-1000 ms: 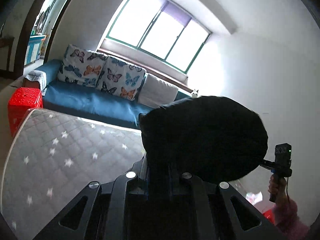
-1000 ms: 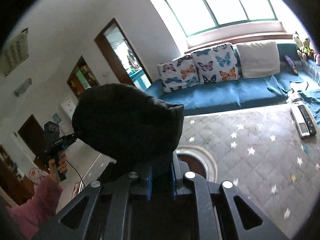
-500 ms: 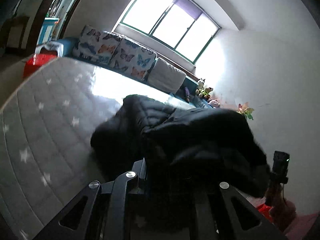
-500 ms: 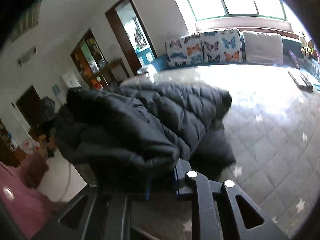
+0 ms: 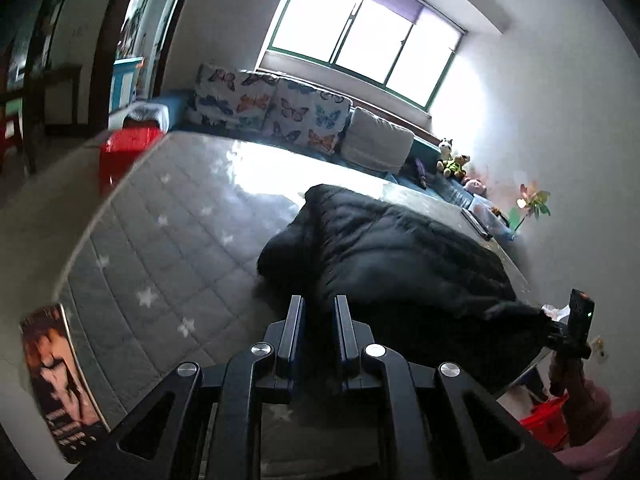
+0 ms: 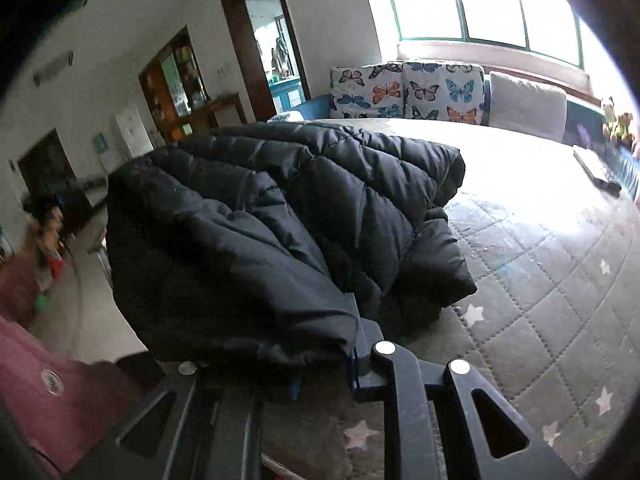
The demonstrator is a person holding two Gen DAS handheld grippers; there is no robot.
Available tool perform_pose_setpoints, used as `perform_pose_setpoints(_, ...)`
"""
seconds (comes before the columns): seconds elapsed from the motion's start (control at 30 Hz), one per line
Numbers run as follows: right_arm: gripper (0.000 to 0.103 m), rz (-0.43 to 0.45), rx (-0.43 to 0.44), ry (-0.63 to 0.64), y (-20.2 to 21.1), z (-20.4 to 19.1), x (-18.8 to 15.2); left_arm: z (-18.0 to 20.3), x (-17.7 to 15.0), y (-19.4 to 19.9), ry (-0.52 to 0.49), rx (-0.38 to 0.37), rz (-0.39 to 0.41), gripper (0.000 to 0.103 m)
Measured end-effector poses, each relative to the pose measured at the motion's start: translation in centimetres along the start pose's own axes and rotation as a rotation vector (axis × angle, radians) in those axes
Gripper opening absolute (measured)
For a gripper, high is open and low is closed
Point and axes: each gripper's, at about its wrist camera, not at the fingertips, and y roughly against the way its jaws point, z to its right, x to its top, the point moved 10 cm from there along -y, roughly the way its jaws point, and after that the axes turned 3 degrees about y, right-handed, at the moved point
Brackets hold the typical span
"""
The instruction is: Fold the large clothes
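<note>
The black coat (image 6: 280, 216) lies in a puffy heap near the front edge of the mattress (image 5: 160, 248), folded over once but not neat yet. The left gripper (image 5: 319, 312) is almost shut and holds nothing. The right gripper (image 6: 324, 364) pinches the coat's edge. The coat hides its tips.

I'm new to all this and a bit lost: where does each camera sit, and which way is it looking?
Left wrist: on the left gripper, looking along its jaws over the quilted mattress towards the window; the right gripper shows.
Right wrist: on the right gripper, facing the sofa and doorway; a pink sleeve shows.
Shared: the black puffer jacket, mattress, butterfly cushions.
</note>
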Motion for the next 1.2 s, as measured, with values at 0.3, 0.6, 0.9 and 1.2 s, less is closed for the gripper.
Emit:
perform_pose_setpoints(0.3, 0.021, 0.028, -0.079, 0.06, 0.0, -0.5, -0.7, 13.3, 6.5, -8.0, -0.084, -0.16, -0.115, 0.016)
perform_pose_setpoints(0.6, 0.024, 0.05, -0.136, 0.103, 0.5, -0.8, -1.2, 12.8, 7.6, -22.4, -0.038, -0.081, -0.281, 0.016)
perform_pose_setpoints(0.9, 0.036, -0.004, -0.265, 0.067, 6.0, 0.0, -2.3, 10.6, 4.3, -25.5, -0.058, -0.099, -0.275, 0.016)
perform_pose_setpoints(1.2, 0.049, 0.045, -0.315, 0.042, 9.1, -0.7, 5.9, 10.3, 3.6, -25.1, -0.078, -0.123, -0.252, 0.016)
